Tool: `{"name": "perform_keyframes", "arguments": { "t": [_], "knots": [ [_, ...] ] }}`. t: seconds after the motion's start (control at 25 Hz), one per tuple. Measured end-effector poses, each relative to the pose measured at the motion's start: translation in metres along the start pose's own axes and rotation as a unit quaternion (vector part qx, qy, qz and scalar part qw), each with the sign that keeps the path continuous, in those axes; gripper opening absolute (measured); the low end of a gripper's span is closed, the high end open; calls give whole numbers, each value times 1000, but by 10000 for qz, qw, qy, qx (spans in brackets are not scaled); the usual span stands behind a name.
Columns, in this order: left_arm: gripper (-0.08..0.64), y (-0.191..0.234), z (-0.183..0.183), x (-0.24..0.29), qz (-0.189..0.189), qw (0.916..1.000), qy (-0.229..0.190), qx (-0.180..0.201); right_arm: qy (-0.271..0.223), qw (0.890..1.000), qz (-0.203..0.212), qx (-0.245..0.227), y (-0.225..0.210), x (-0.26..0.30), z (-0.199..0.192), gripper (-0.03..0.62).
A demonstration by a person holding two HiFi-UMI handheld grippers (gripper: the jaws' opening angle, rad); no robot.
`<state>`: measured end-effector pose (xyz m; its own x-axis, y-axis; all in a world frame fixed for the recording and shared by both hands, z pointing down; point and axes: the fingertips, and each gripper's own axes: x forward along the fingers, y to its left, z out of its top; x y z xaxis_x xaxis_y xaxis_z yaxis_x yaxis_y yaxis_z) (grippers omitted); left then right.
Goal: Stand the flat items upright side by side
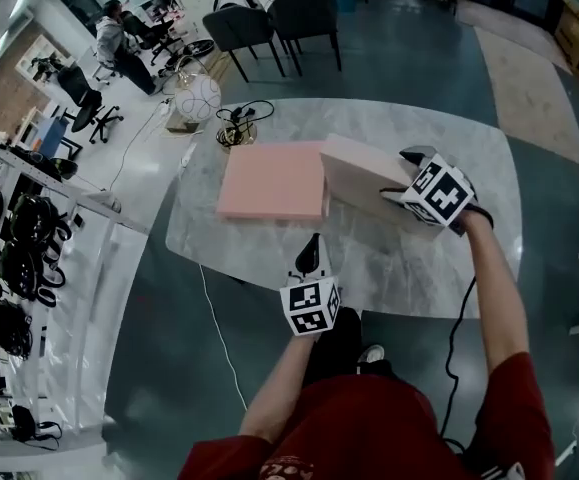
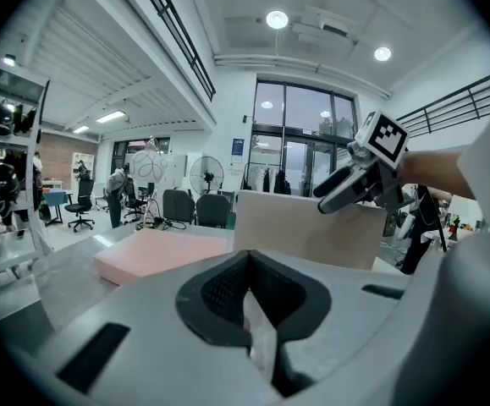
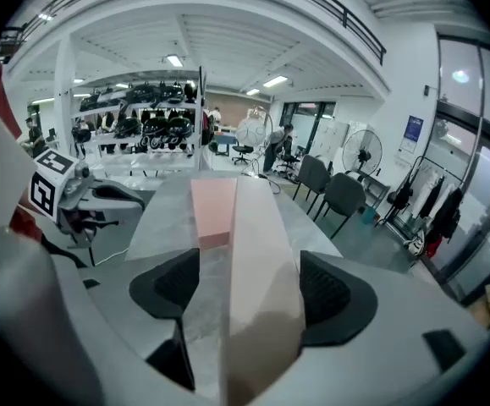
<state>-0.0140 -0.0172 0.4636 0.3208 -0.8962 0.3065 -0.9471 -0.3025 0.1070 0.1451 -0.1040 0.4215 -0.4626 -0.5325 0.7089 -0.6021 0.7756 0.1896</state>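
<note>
Head view, looking down at a pale marble tabletop (image 1: 419,268). Nearest the person, the left claw (image 1: 312,253) hovers at the tabletop's near edge, its jaws pressed together with nothing gripped.

Just beyond it, ahead and slightly left, a pink slab (image 1: 269,180) lies flat on the tabletop, not yet stood up. The left claw is the nearer one to it.

To the right, a beige board (image 1: 357,171) stands on its long edge. The right claw (image 1: 405,176) straddles its near end with jaws spread. The board passes between the pads, with a gap showing on one side, so it seems to stand unsupported.

The board's long axis runs away from the right claw toward the pink slab, and its far end is just beside the slab's right edge.
</note>
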Motion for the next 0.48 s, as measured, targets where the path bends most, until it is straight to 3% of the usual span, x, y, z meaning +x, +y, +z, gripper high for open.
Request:
{"name": "perform_keyframes", "arguments": {
  "t": [0.24, 0.48],
  "knots": [
    [5, 14, 4, -3, -44, 10000, -60, -58, 1081, 9938, 275, 30, 2, 27, -25, 348],
    [5, 35, 25, 28, -414, 9987, -271, -92, 1454, 9888, 288, -151, 6, 44, -27, 296]
  ]
}}
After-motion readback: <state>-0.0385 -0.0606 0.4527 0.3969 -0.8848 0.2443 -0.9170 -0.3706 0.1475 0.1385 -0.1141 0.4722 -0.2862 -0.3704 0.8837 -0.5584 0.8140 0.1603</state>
